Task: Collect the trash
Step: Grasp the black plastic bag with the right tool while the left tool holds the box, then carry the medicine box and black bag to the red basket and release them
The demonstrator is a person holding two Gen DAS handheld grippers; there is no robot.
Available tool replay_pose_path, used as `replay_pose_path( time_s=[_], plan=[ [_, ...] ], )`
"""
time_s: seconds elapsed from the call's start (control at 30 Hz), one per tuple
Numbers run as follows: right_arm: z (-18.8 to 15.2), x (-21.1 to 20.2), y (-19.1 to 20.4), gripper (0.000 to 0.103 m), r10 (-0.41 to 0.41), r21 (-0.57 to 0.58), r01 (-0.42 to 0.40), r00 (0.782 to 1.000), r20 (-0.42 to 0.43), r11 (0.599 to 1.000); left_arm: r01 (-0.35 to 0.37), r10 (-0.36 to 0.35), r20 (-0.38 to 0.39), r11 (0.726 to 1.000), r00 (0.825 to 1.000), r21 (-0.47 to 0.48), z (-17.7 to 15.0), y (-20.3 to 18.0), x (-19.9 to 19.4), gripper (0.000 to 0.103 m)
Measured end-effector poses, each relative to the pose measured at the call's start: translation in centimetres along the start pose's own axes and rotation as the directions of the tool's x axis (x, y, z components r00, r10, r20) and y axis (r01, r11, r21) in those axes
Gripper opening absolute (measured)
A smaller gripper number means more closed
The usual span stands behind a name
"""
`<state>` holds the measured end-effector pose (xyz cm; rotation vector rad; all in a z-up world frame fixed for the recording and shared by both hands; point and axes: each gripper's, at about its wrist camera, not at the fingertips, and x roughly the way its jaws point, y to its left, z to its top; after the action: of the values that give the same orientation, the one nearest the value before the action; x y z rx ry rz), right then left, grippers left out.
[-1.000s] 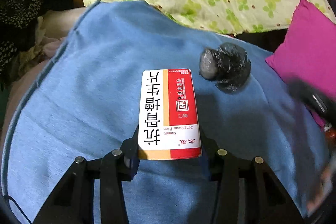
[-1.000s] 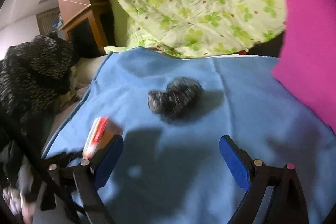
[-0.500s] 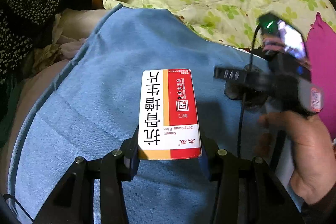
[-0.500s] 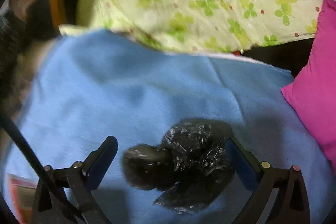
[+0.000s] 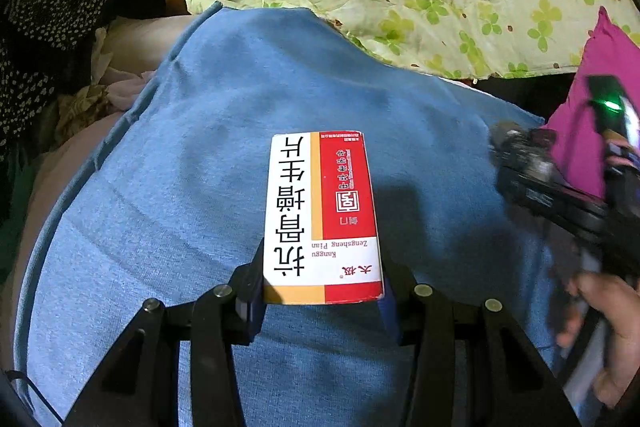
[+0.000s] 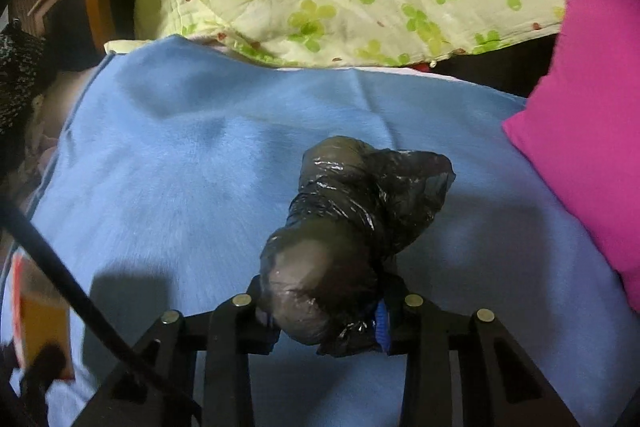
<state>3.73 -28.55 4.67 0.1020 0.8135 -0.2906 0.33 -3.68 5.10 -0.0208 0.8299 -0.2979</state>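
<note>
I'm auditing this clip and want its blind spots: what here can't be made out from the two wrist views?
- Black plastic bundle, right wrist view: opaque wrap hides its contents.
- Right gripper, left wrist view: motion-blurred and cut off by the right edge.
- Medicine box, right wrist view: blurred, cut by the left edge; print unreadable.
- Medicine box underside, left wrist view: faces away.

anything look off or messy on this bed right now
Nothing is spilled or torn. The odd items are trash, both already gripped: a red and white medicine box in the left gripper, and a crumpled black plastic bag bunched in the right gripper, above the blue blanket.
</note>
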Motion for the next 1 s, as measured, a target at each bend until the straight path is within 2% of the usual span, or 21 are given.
replay_pose_path(
  time_s=[0.13, 0.3, 0.43, 0.5, 0.6, 0.77, 0.87, 1.0],
  plan=[
    [-2.4, -4.5, -2.3, 0.038, 0.019, 0.022, -0.019, 0.999, 0.027, 1.0, 0.002, -0.002, 0.003, 1.0, 1.0, 0.03, -0.3, -0.9, -0.5, 0.048],
    [-7.2, -13.2, -7.3, 0.038, 0.009, 0.073, -0.017, 0.995, 0.099, 0.997, 0.046, -0.047, 0.006, 0.992, 0.999, 0.117, -1.5, -4.5, -2.1, 0.048],
    [-11.9, -19.6, -12.6, 0.038, -0.048, 0.111, 0.033, 0.99, 0.131, 0.993, 0.164, -0.159, -0.041, 0.958, 0.986, 0.236, -4.4, -10.9, -5.0, 0.048],
    [-14.4, -22.6, -15.4, 0.038, -0.087, 0.143, 0.066, 0.986, 0.143, 0.987, 0.223, -0.215, -0.057, 0.942, 0.975, 0.252, -5.3, -13.3, -6.7, 0.048],
    [-19.2, -28.1, -20.1, 0.038, -0.169, 0.224, 0.132, 0.973, 0.157, 0.966, 0.306, -0.299, -0.07, 0.903, 0.952, 0.302, -6.4, -17.9, -10.3, 0.048],
    [-27.0, -34.7, -26.6, 0.038, -0.284, 0.34, 0.229, 0.951, 0.122, 0.912, 0.419, -0.413, -0.105, 0.818, 0.905, 0.394, -8.8, -25.1, -16.2, 0.048],
    [-31.8, -37.3, -29.6, 0.038, -0.343, 0.391, 0.289, 0.936, 0.075, 0.874, 0.468, -0.455, -0.142, 0.766, 0.879, 0.441, -11.3, -28.9, -18.8, 0.048],
    [-37.3, -38.5, -32.5, 0.038, -0.374, 0.438, 0.337, 0.928, -0.002, 0.833, 0.527, -0.493, -0.212, 0.69, 0.844, 0.496, -15.4, -33.2, -21.7, 0.048]
  ],
)
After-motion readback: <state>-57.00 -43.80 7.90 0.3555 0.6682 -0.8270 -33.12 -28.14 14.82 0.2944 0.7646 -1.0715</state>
